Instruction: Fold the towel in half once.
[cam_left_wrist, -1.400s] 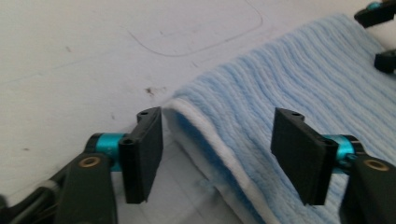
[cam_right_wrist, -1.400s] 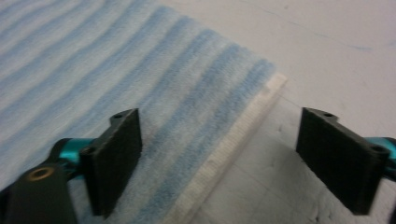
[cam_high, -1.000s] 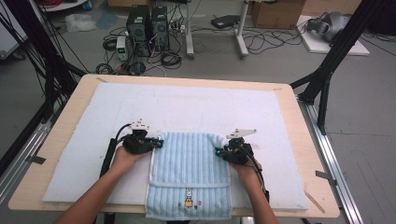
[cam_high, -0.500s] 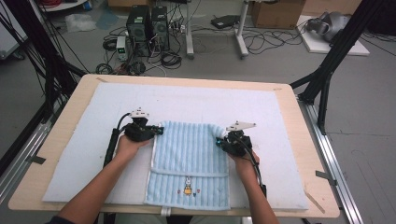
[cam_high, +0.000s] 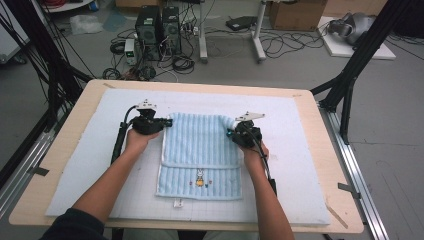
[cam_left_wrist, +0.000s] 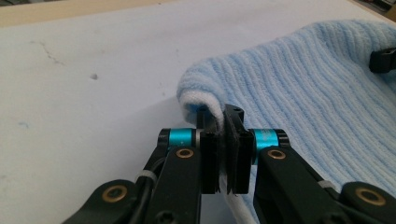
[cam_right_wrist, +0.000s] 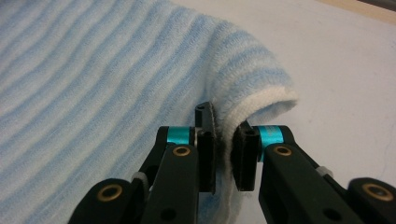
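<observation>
Fold under way at frame centre: towel (cam_high: 200, 150) half doubled, corners pinched by left gripper (cam_high: 161, 123) and right gripper (cam_high: 234, 134), laying-down outstanding.

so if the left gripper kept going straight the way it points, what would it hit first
Probably nothing solid: the left gripper, shut on the blue towel, points across the bare white mat toward the table's wooden far edge; depth is hard to judge.

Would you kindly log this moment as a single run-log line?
left tool: shut on towel corner | right tool: shut on opposite corner | towel: part folded, lying on white mat
</observation>
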